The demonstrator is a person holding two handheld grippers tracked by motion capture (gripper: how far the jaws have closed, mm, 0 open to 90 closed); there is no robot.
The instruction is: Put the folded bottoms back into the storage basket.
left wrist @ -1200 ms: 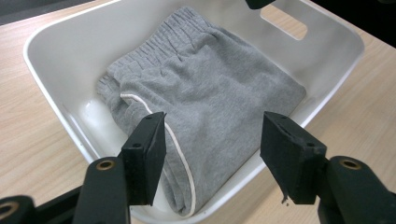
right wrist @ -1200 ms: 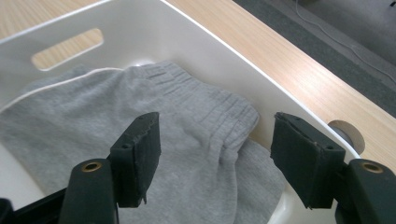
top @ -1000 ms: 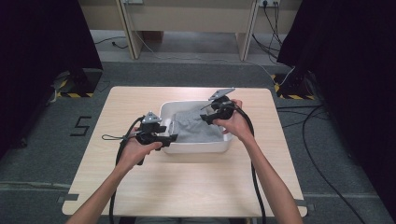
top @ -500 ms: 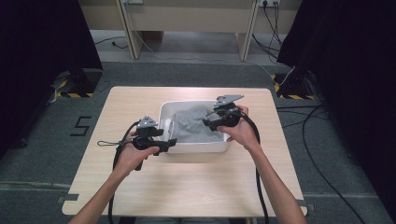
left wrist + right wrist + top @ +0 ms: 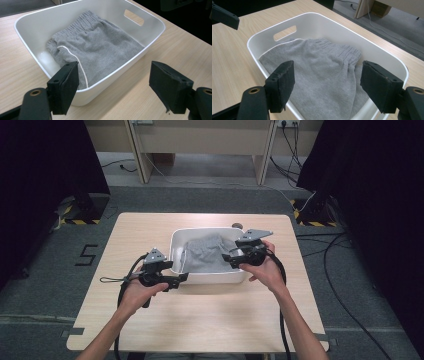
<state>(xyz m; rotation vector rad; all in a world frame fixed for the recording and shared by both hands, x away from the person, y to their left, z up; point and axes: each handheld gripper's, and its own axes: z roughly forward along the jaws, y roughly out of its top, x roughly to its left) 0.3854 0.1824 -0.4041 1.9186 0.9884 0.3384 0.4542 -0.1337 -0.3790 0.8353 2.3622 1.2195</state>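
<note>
A white tub (image 5: 207, 277) is set on the middle of a wooden table (image 5: 200, 320). A grey piece of clothing (image 5: 210, 254) is laid inside the tub. It is crumpled, and most of the tub's floor is covered by it. A stretchy, bunched band (image 5: 85, 21) is seen along one edge of the cloth, and a thin white line (image 5: 75, 58) is seen running down it. A long hole for a handle (image 5: 285, 32) is cut in one short wall of the tub.

The left gripper (image 5: 181, 278) is held by the left hand (image 5: 137, 290) just outside the tub, at its near left corner. Its jaws are spread wide, and nothing is held between them. In the left gripper view, the near wall of the tub and the bare table are seen in the gap.

The right gripper (image 5: 229, 259) is held by the right hand (image 5: 267, 270) over the right end of the tub, above the cloth. Its jaws are spread wide too, with nothing gripped. In the right gripper view, the grey cloth is seen between them, lower down and not touched.

A black cable (image 5: 282, 320) is trailed from the right gripper back across the table.
</note>
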